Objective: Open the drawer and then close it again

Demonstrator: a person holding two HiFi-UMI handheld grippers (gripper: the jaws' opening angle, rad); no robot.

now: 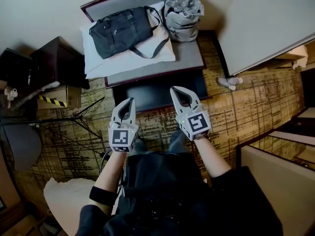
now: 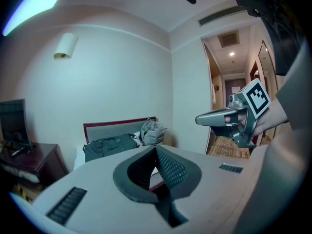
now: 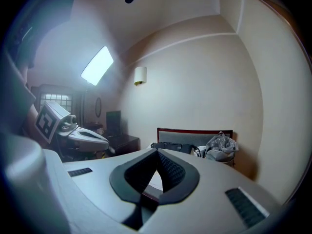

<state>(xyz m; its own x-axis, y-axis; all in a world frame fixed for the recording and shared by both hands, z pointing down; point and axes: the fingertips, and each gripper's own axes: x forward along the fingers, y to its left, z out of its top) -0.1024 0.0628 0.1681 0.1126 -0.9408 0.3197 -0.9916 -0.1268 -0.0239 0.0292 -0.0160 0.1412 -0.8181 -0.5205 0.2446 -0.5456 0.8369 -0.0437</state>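
Note:
A low bench [image 1: 189,53] with a grey top and dark wood rim stands against the wall. Its dark drawer front [image 1: 157,93] faces me and looks closed. My left gripper [image 1: 131,102] is shut and empty, hovering just short of the drawer front's left part. My right gripper [image 1: 175,90] is also shut and empty, with its tip over the drawer's upper edge on the right. In the left gripper view the jaws [image 2: 155,149] meet, and the right gripper [image 2: 229,118] shows beside them. The right gripper view shows shut jaws [image 3: 157,153] pointing at the bench [image 3: 192,135].
On the bench lie a black duffel bag [image 1: 120,31] on a white pillow [image 1: 147,55] and a grey plastic bag [image 1: 182,14]. Left of it are a dark cabinet [image 1: 56,60], a taped cardboard box [image 1: 56,98] and tripod legs [image 1: 74,119]. A person's foot [image 1: 230,81] shows at the right.

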